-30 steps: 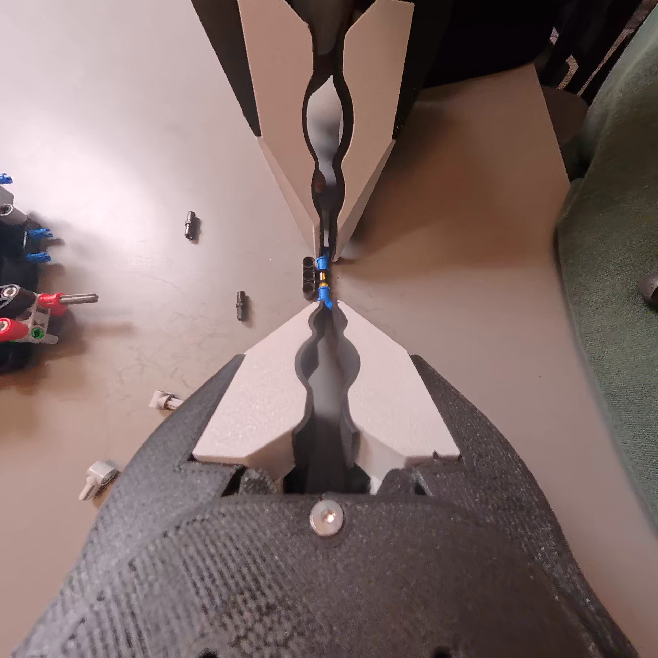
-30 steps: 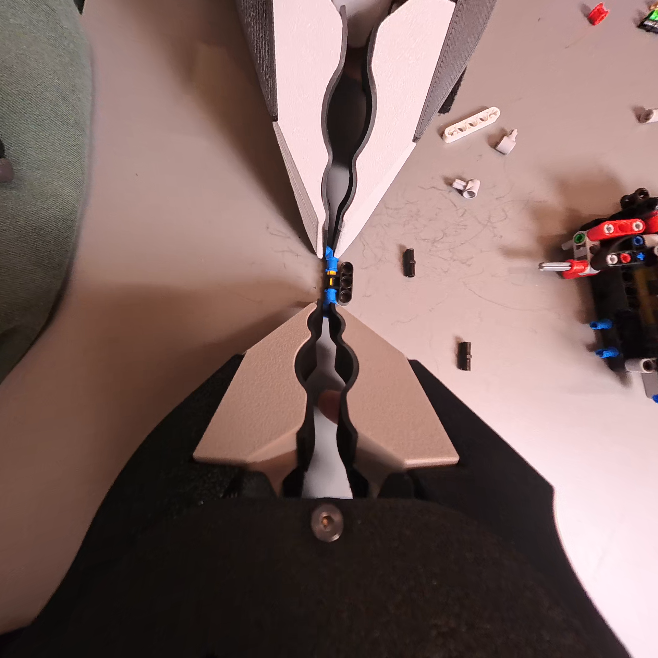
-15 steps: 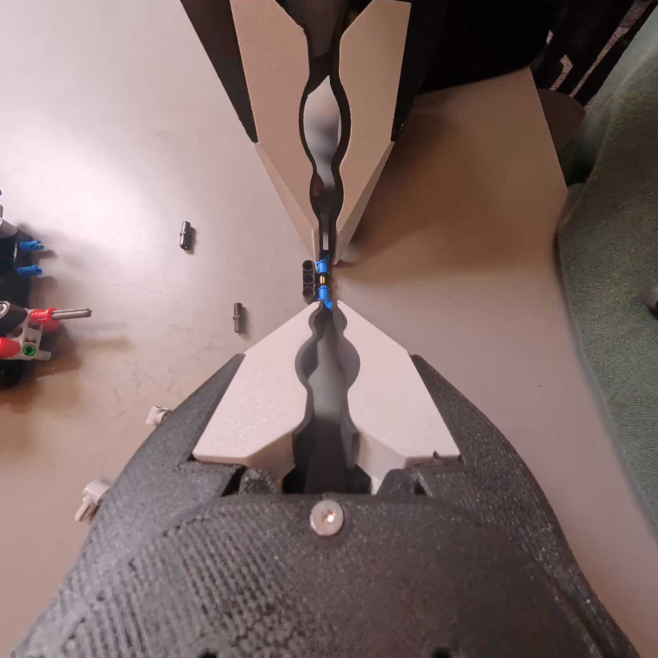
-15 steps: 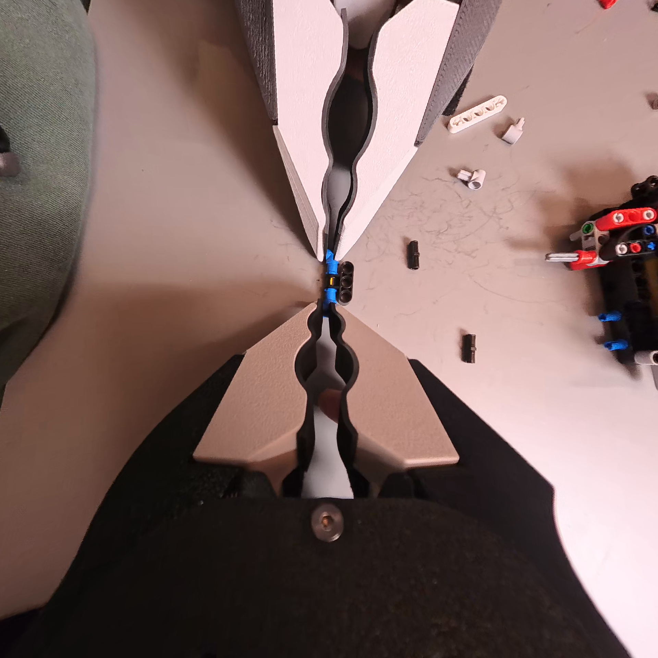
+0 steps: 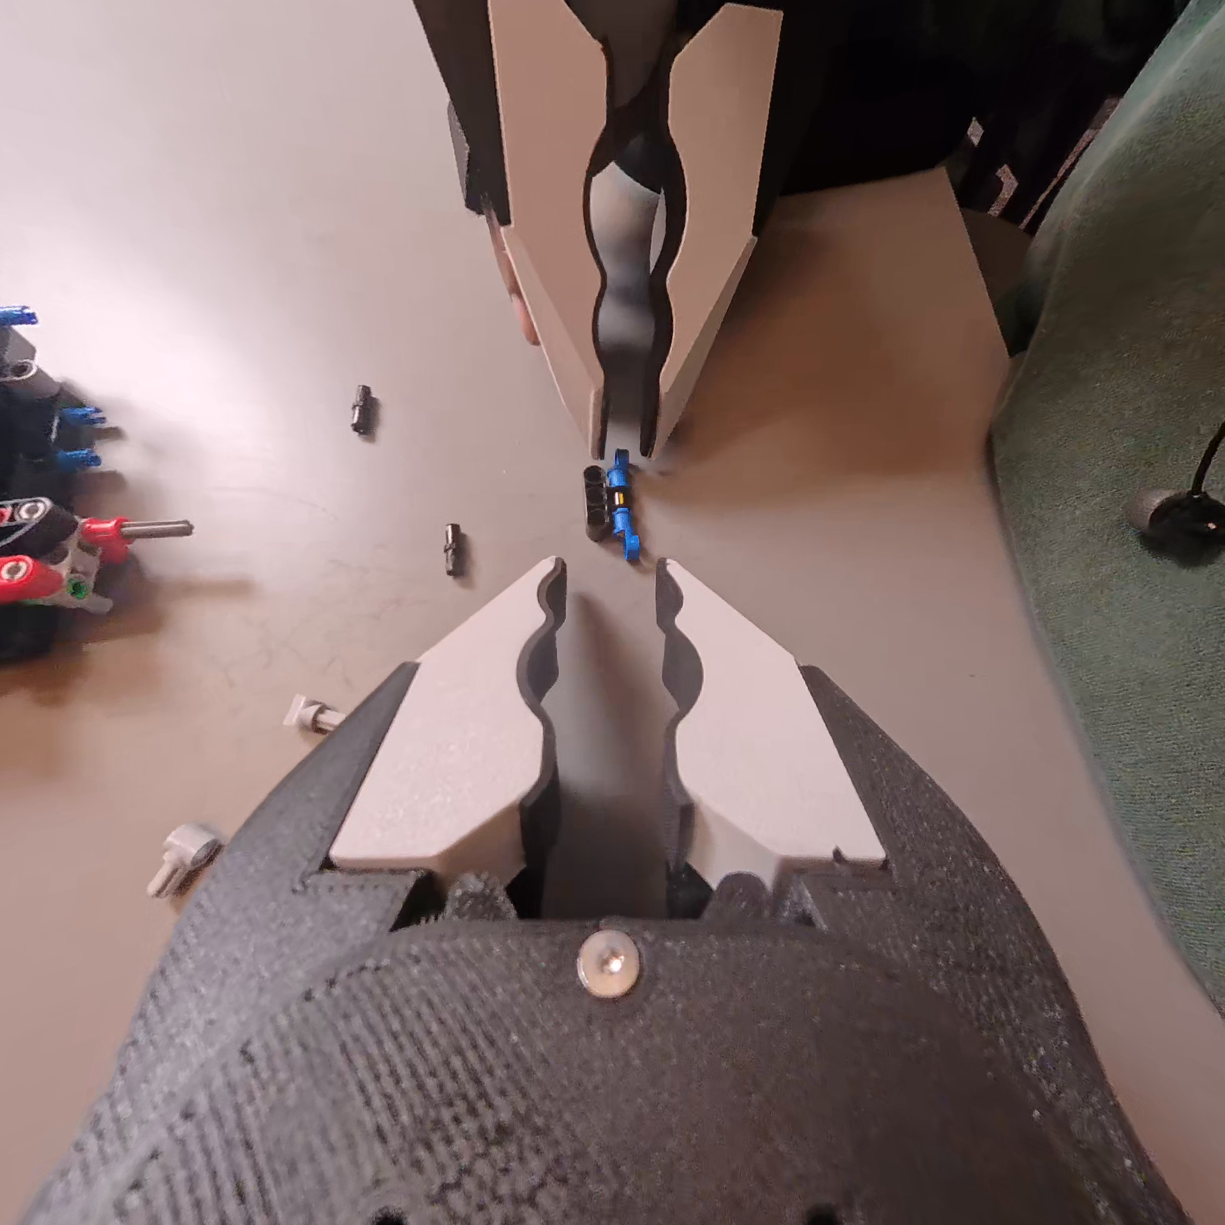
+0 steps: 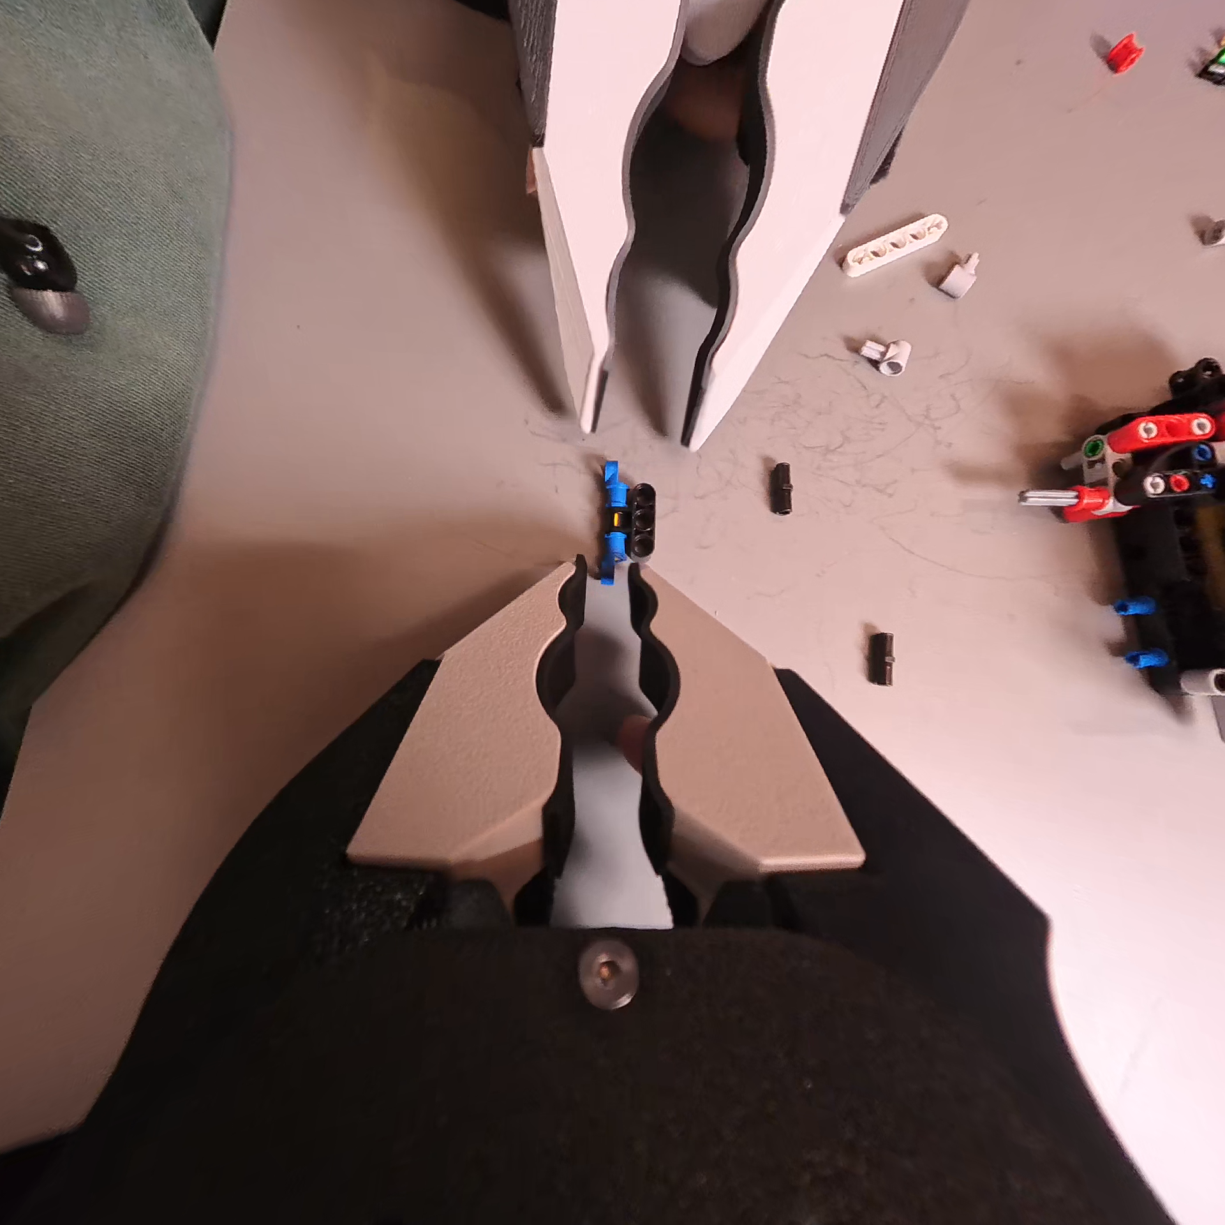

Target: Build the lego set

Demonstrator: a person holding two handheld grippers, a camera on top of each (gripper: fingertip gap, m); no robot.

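Both grippers let go; small blue-and-black subassembly (image 5: 613, 507) lies on the beige table (image 5: 265, 199), green fabric chair (image 5: 1127, 596) at its edge.
Left gripper (image 5: 610, 563) and right gripper (image 6: 606, 570) pinched its ends 0.5 s ago; now both spread, piece between them. Two loose black pins (image 6: 782, 487) (image 6: 880, 657), one white beam (image 6: 895, 252), partial model (image 6: 1166, 530) aside.

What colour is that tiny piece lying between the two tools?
Bright blue pin with a small yellow band, joined to a black three-hole piece. The right wrist view shows it best.
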